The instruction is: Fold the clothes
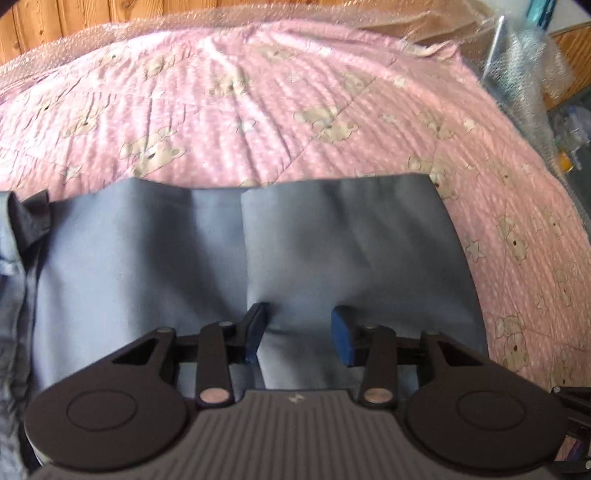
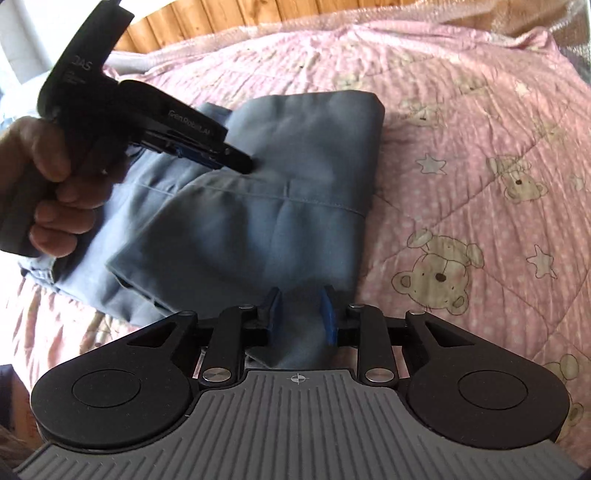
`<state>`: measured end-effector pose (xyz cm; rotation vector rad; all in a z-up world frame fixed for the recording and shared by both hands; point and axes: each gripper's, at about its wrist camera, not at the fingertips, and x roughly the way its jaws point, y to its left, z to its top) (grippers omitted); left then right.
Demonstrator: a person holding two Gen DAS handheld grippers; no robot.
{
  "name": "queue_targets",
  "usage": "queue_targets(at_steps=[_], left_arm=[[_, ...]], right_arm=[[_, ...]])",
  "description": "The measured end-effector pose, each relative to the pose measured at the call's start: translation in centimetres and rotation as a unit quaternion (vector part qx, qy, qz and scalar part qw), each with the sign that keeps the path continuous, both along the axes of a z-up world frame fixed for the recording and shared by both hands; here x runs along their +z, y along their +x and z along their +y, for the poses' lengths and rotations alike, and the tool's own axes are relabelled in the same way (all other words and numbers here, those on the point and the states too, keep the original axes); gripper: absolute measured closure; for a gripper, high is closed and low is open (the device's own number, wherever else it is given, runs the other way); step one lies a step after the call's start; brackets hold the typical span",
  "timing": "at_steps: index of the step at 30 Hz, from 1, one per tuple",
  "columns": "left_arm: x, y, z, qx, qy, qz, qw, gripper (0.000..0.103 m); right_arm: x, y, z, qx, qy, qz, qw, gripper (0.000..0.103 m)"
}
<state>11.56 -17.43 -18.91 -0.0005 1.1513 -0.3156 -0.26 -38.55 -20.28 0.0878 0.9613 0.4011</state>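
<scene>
A blue-grey garment [image 1: 258, 251] lies folded on the pink bedspread, with a stitched seam running across it [image 2: 258, 192]. My left gripper [image 1: 298, 326] stands open right over the cloth, its blue pads [image 1: 341, 332] wide apart and low against the fabric. From the right wrist view a hand [image 2: 48, 184] holds this left gripper [image 2: 238, 162] with its tips down on the garment's middle. At the garment's near edge my right gripper [image 2: 301, 314] is shut on a bunched fold of the cloth, which runs between its pads [image 2: 327, 317] toward the gripper body.
The pink quilted bedspread [image 1: 295, 110] with a bear and star print covers the bed. Bubble wrap [image 1: 532, 74] lines the far and right edges. Behind is a wooden wall [image 2: 221, 14]. A darker piece of cloth [image 1: 33, 218] sticks up at the garment's left side.
</scene>
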Motion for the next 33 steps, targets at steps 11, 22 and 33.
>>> queue_targets(at_steps=[11, 22, 33], left_arm=[[5.1, -8.6, 12.1, 0.118, -0.020, -0.023, 0.9925, 0.050], [5.1, -9.3, 30.4, 0.191, -0.079, -0.065, 0.9762, 0.038], [0.1, -10.1, 32.8, 0.156, -0.090, -0.050, 0.9824, 0.030]], right_arm=[[0.1, 0.9, 0.6, -0.011, -0.007, 0.006, 1.000, 0.059], [4.4, 5.3, 14.7, -0.006, 0.280, 0.074, 0.957, 0.040], [-2.3, 10.6, 27.2, -0.042, 0.274, 0.133, 0.952, 0.040]])
